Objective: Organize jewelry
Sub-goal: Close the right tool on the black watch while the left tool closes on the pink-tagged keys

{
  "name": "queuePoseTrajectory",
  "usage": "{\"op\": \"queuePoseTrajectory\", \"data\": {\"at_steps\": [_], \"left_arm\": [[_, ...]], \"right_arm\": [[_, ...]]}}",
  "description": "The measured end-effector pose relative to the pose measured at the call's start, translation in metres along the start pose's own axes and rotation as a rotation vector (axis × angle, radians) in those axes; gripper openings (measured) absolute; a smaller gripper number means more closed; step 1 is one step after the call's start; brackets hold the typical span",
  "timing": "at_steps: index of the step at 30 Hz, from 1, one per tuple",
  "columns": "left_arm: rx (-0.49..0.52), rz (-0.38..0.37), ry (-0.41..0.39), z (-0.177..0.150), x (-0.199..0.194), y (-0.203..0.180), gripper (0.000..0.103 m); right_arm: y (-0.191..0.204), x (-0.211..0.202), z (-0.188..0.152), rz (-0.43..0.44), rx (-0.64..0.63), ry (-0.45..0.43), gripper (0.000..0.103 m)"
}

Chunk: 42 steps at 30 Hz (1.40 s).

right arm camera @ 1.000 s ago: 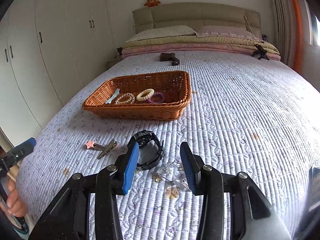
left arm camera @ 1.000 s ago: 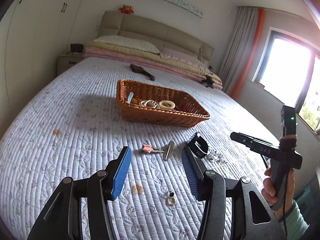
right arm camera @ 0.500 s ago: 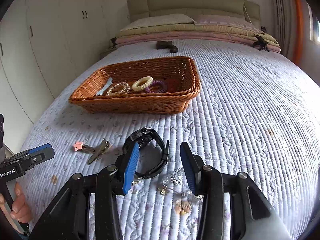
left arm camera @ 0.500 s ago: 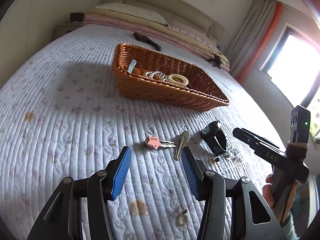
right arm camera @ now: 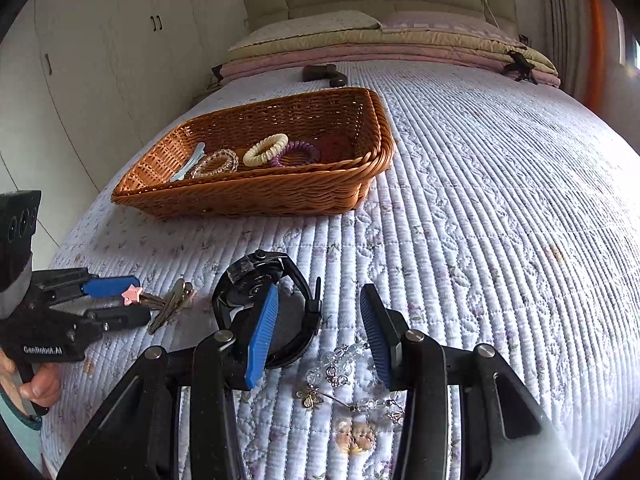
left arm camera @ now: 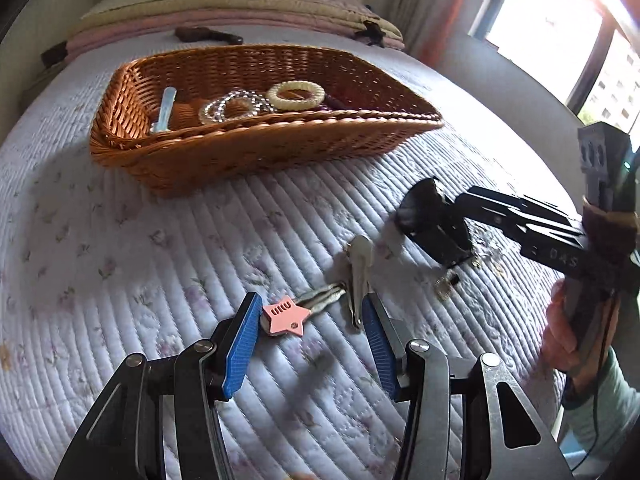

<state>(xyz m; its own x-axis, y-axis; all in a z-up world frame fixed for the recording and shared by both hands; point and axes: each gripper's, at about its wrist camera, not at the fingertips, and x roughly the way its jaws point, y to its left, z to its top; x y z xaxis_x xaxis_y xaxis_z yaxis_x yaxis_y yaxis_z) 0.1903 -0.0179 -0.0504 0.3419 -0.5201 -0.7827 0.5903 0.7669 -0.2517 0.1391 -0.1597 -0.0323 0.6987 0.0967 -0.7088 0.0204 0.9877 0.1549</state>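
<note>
Left gripper (left arm camera: 310, 334): blue pads spread apart, low over the quilted bedspread (left arm camera: 120, 264). The pink star hair clip (left arm camera: 285, 317) lies between the pads, its star end just beside the left pad; whether they touch, cannot tell. A metal clip (left arm camera: 359, 270) lies crossed over the star clip's prongs, its lower end close to the right pad.

Right gripper (right arm camera: 316, 330): pads likewise apart, nothing clamped. The left pad sits over the strap loop of the black watch (right arm camera: 264, 280), which lies flat on the bedspread, dial toward the basket. Between and just under the pads: a tangle of clear-bead and metal-charm jewelry (right arm camera: 340, 368), loose on the quilt, one charm butterfly-shaped.

Further out, the wicker basket (right arm camera: 256, 196) sits on the bedspread beyond both grippers, well apart from the loose pieces. Inside it: a pale blue clip (right arm camera: 188, 166), a clear bead bracelet (right arm camera: 216, 162), a cream coil hair tie (right arm camera: 265, 149) and a purple coil hair tie (right arm camera: 299, 154), grouped toward the near wall.

At the head of the bed, folded blankets and pillows (right arm camera: 360, 40); a dark object (right arm camera: 324, 73) lies in front of them.
</note>
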Motion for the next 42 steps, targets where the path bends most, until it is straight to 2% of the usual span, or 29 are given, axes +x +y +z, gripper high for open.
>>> {"op": "queuePoseTrajectory", "data": {"at_steps": [2, 4, 7, 9, 11, 15, 16, 17, 19, 23, 26, 31, 34, 37, 42], "left_arm": [[0.005, -0.047, 0.004, -0.008, -0.008, -0.008, 0.052], [0.018, -0.062, -0.003, -0.015, -0.016, -0.015, 0.052], [0.019, 0.007, -0.032, -0.017, -0.026, -0.02, 0.052], [0.011, 0.049, -0.042, -0.016, -0.025, -0.019, 0.048], [0.011, 0.062, -0.024, -0.014, -0.015, -0.017, 0.038], [0.032, 0.102, -0.017, -0.016, -0.006, -0.019, 0.032], [0.034, 0.106, -0.019, -0.015, -0.006, -0.02, 0.026], [0.034, 0.114, -0.018, -0.014, -0.005, -0.02, 0.024], [0.027, 0.143, -0.026, -0.015, -0.004, -0.022, 0.024], [-0.006, 0.218, -0.051, -0.022, -0.012, -0.028, 0.024], [-0.087, 0.283, -0.074, -0.029, -0.02, -0.025, 0.024], [-0.243, 0.305, -0.11, -0.034, -0.027, -0.008, 0.024], [-0.241, 0.278, -0.11, -0.035, -0.027, -0.006, 0.026], [-0.219, 0.235, -0.108, -0.033, -0.024, -0.007, 0.042], [-0.184, 0.296, -0.096, -0.03, -0.018, -0.016, 0.04]], "right_arm": [[0.001, -0.001, -0.001, 0.004, -0.006, -0.001, 0.047], [0.004, -0.001, -0.002, 0.003, -0.016, -0.003, 0.047], [0.008, 0.002, -0.003, -0.002, -0.021, -0.001, 0.047], [0.008, 0.004, -0.003, -0.001, -0.014, 0.005, 0.047], [0.008, 0.004, -0.003, -0.002, -0.011, 0.006, 0.047], [0.011, 0.007, -0.002, -0.001, -0.019, 0.017, 0.047], [0.012, 0.009, -0.001, -0.004, -0.021, 0.023, 0.047], [0.013, 0.01, -0.001, -0.001, -0.022, 0.026, 0.047], [0.016, 0.014, 0.001, -0.008, -0.025, 0.031, 0.045], [0.02, 0.021, 0.002, -0.032, -0.029, 0.05, 0.032], [0.017, 0.026, 0.0, -0.033, -0.022, 0.067, 0.028], [0.015, 0.03, 0.001, -0.028, -0.017, 0.085, 0.028], [0.016, 0.033, 0.0, -0.027, -0.017, 0.094, 0.028], [0.014, 0.034, -0.001, -0.018, -0.011, 0.094, 0.028], [0.016, 0.035, -0.003, -0.025, -0.019, 0.089, 0.028]]}}
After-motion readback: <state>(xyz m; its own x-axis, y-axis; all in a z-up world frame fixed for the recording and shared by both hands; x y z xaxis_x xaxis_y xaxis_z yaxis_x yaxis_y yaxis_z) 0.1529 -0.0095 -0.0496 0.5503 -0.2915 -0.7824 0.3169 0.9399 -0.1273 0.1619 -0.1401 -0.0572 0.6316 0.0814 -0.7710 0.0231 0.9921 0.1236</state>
